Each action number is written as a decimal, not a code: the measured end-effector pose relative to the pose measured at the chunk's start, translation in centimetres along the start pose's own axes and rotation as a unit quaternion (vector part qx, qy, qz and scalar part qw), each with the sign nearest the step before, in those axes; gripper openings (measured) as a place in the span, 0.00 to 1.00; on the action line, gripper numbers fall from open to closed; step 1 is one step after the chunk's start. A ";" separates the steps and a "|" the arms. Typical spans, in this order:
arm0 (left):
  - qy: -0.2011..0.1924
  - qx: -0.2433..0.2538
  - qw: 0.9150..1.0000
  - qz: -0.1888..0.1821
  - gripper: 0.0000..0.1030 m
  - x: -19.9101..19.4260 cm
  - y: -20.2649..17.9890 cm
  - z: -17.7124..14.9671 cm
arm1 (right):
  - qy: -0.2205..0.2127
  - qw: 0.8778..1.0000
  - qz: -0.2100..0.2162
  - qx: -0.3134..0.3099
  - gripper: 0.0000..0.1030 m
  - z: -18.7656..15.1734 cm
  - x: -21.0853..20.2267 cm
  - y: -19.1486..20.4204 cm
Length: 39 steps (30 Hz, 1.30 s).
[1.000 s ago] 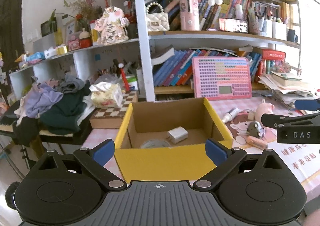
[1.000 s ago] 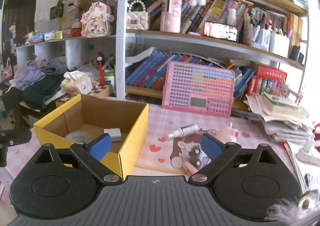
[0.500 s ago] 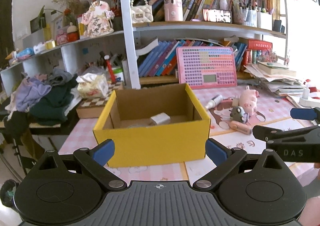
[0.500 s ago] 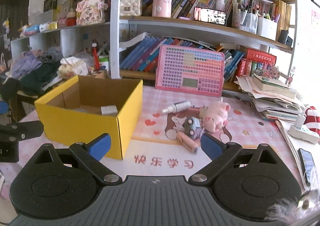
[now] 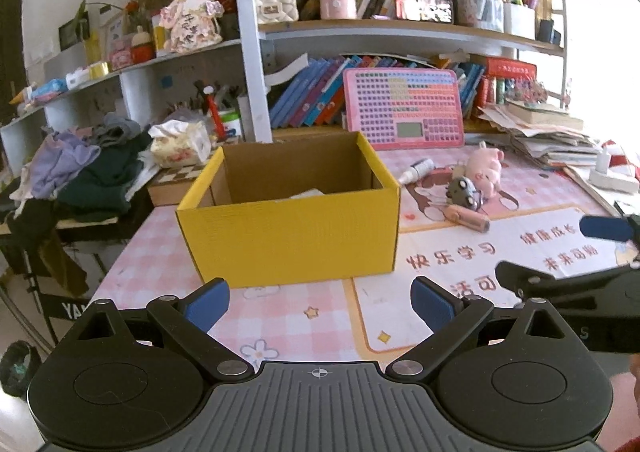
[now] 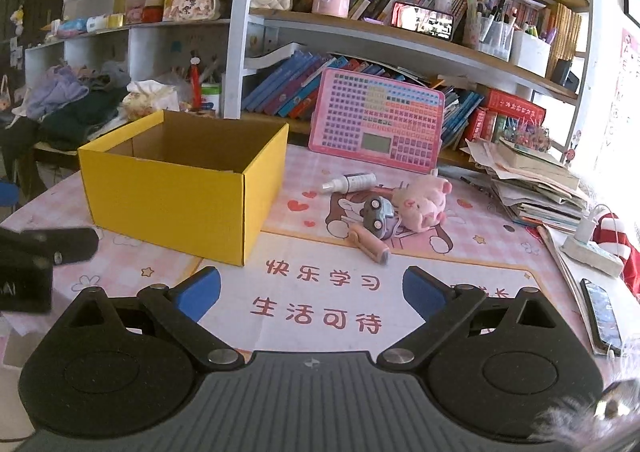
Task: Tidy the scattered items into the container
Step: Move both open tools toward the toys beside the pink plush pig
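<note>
Clearly, little was done: the box held something pale, while bottle, pig, car and tube lay outside; both grippers gaped empty.

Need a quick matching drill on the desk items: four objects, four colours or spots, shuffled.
Things:
1. cardboard box
2. plush pig
3. spray bottle
4. toy car

Descriptions:
A. grey, lying between the pig and the pink tube
B. yellow outside, open at the top
C. white, lying on its side just behind the toy car
D. pink, to the right of the toy car

Pairs: 1-B, 2-D, 3-C, 4-A
</note>
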<state>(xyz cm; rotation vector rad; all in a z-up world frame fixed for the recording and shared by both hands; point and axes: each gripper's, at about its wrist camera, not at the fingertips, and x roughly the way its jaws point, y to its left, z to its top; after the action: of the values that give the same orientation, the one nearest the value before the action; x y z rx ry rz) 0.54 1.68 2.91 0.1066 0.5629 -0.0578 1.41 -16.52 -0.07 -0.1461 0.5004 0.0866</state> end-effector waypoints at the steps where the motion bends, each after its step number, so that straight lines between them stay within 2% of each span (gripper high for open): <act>1: 0.000 -0.001 1.000 0.000 0.96 0.0 0.0 0.0 | 0.001 1.000 0.000 -0.001 0.96 0.0 0.0 0.0; 18: 0.017 0.004 1.000 -0.015 0.96 0.5 -1.8 -0.9 | 0.008 1.000 -0.017 -0.009 0.98 -1.6 -1.0 -1.5; 29: 0.024 0.011 0.999 -0.031 0.96 2.1 -3.5 0.1 | 0.024 0.999 -0.029 0.011 0.99 -1.6 0.2 -3.8; 39: 0.033 0.011 0.998 -0.046 0.96 3.8 -5.1 0.9 | 0.030 0.999 -0.032 0.001 0.99 -1.5 1.1 -5.2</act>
<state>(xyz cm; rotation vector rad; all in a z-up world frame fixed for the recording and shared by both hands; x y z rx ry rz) 3.84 -3.60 1.19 0.1043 0.6328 -0.1506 2.28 -21.87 -1.33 -0.1621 0.5554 0.0188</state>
